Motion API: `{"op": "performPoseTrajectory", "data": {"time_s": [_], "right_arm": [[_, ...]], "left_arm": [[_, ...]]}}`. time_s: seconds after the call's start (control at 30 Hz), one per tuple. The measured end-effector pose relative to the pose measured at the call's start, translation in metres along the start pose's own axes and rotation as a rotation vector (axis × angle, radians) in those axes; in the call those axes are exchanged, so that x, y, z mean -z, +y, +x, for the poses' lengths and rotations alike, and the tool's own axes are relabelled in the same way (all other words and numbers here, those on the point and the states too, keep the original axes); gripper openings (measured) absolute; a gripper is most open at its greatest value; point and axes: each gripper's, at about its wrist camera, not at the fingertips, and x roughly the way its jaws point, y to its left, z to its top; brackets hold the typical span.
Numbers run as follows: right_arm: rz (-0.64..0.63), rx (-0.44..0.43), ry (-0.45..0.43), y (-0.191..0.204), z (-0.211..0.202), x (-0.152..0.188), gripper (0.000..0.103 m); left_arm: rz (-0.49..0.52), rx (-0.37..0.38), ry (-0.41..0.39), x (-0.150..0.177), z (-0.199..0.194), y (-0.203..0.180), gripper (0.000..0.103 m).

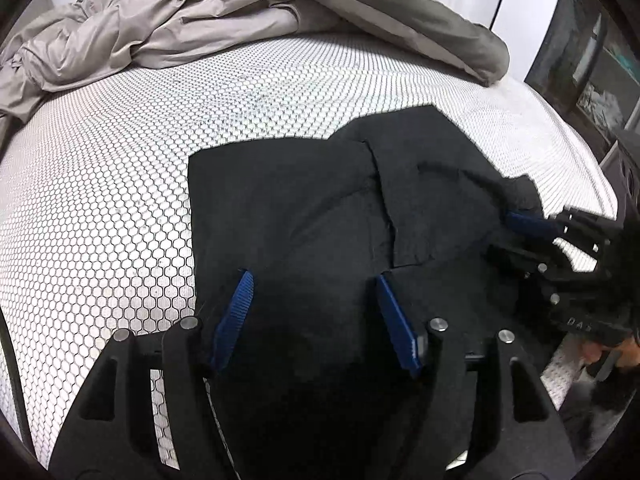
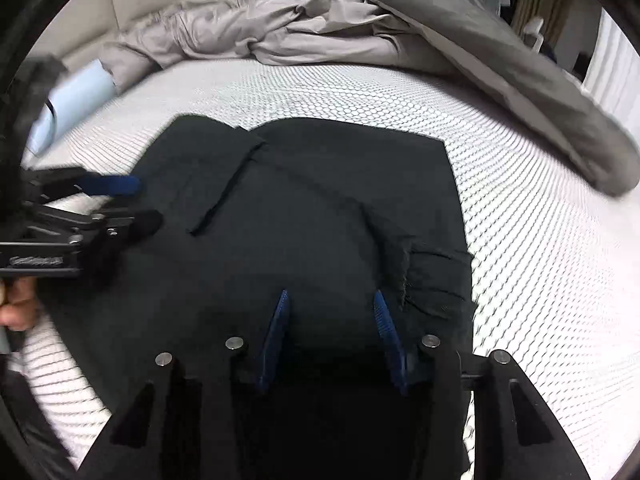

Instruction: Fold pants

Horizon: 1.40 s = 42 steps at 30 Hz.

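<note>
Black pants [image 1: 300,200] [image 2: 320,200] lie folded flat on a white mattress [image 1: 120,160] [image 2: 540,240] with a honeycomb pattern. My left gripper [image 1: 312,276] hovers over their near left part, blue pads apart and pressing on nothing. It also shows at the left edge of the right wrist view, where the left gripper [image 2: 144,200] has white mattress visible between its fingers. My right gripper [image 2: 330,294] stands open over the near right part, beside a pocket flap [image 2: 436,280]. In the left wrist view the right gripper [image 1: 504,232] sits at the pants' right edge, where a corner of cloth stands up.
A crumpled grey duvet [image 1: 200,12] [image 2: 320,28] is heaped along the far side of the mattress. A blurred light blue object [image 2: 76,96] sits at the far left. A hand [image 1: 624,352] holds the right gripper. Dark furniture stands beyond the right edge.
</note>
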Motion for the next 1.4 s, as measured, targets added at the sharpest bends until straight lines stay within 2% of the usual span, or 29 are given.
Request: {"op": "performPoseTrajectory", "data": {"time_s": [0.1, 0.17, 0.27, 0.3, 0.33, 0.43, 0.47, 0.53, 0.57, 0.63, 0.7, 0.77, 0.83, 0.87, 0.93, 0.97, 1.03, 1.07, 1.1, 1.13, 1.2, 1.27, 1.33, 1.37, 1.4], "right_arm": [[0.056, -0.085, -0.048, 0.004, -0.005, -0.016, 0.046], [0.053, -0.094, -0.051, 0.015, 0.005, -0.031, 0.047], [0.018, -0.03, -0.011, 0.029, 0.028, -0.039, 0.054], [-0.005, 0.005, 0.034, 0.032, 0.042, -0.038, 0.054], [-0.017, 0.013, 0.043, 0.032, 0.045, -0.036, 0.054], [-0.029, 0.087, 0.052, 0.017, 0.037, -0.028, 0.054], [-0.023, 0.086, 0.052, 0.008, 0.029, -0.023, 0.05], [-0.004, 0.055, 0.024, 0.002, 0.014, -0.019, 0.047], [0.008, 0.036, 0.002, 0.0, 0.004, -0.016, 0.047], [0.026, -0.023, -0.043, 0.007, -0.019, -0.008, 0.054], [-0.002, -0.115, -0.064, 0.022, -0.029, 0.003, 0.063], [-0.043, -0.146, -0.036, 0.036, -0.026, 0.012, 0.063], [-0.141, -0.064, 0.005, 0.048, -0.015, 0.023, 0.063], [-0.179, -0.024, 0.022, 0.049, -0.011, 0.03, 0.063], [-0.188, -0.035, 0.011, 0.043, -0.021, 0.04, 0.063], [-0.172, -0.034, -0.002, 0.037, -0.031, 0.041, 0.063], [-0.113, -0.09, -0.046, 0.017, -0.056, 0.054, 0.064], [-0.045, -0.124, -0.071, 0.002, -0.067, 0.057, 0.068], [0.008, -0.128, -0.085, -0.008, -0.071, 0.06, 0.074], [0.069, -0.127, -0.093, -0.025, -0.072, 0.061, 0.075], [0.209, -0.167, -0.071, -0.053, -0.064, 0.068, 0.076], [0.339, -0.271, -0.02, -0.075, -0.045, 0.075, 0.076], [0.423, -0.356, 0.029, -0.081, -0.031, 0.084, 0.075], [0.454, -0.396, 0.029, -0.081, -0.026, 0.087, 0.069], [0.455, -0.418, 0.026, -0.079, -0.026, 0.084, 0.058]], "left_arm": [[-0.012, 0.005, -0.077, -0.016, -0.01, -0.003, 0.06], [-0.024, -0.021, -0.069, -0.023, -0.001, -0.003, 0.06], [-0.063, -0.061, -0.006, -0.025, 0.027, 0.004, 0.06], [-0.057, -0.063, 0.003, -0.025, 0.031, 0.004, 0.06], [-0.034, -0.067, 0.0, -0.024, 0.03, 0.001, 0.06], [-0.022, -0.071, 0.008, -0.017, 0.022, -0.001, 0.066], [-0.024, -0.068, 0.012, -0.014, 0.017, -0.002, 0.066], [-0.018, -0.087, 0.011, -0.007, 0.0, -0.006, 0.066], [-0.014, -0.071, -0.003, -0.003, -0.009, -0.009, 0.066], [-0.001, 0.011, -0.047, 0.015, -0.03, -0.014, 0.072], [0.011, 0.05, -0.047, 0.032, -0.039, -0.021, 0.074], [0.054, 0.014, -0.006, 0.047, -0.032, -0.028, 0.074], [0.129, -0.071, 0.009, 0.06, -0.023, -0.034, 0.077], [0.151, -0.087, 0.007, 0.064, -0.021, -0.036, 0.078], [0.153, -0.091, -0.011, 0.068, -0.024, -0.035, 0.08], [0.145, -0.086, -0.012, 0.069, -0.026, -0.034, 0.08], [0.126, -0.087, -0.021, 0.072, -0.033, -0.029, 0.08], [0.12, -0.09, -0.023, 0.073, -0.035, -0.027, 0.08], [0.114, -0.094, -0.024, 0.073, -0.037, -0.027, 0.08], [0.1, -0.094, -0.026, 0.074, -0.038, -0.025, 0.08], [0.072, -0.09, -0.025, 0.073, -0.038, -0.02, 0.08], [0.047, -0.076, -0.022, 0.075, -0.038, -0.017, 0.08], [0.028, -0.061, -0.023, 0.077, -0.037, -0.014, 0.071], [0.022, -0.052, -0.027, 0.076, -0.037, -0.013, 0.069], [0.021, -0.047, -0.029, 0.073, -0.035, -0.012, 0.064]]}}
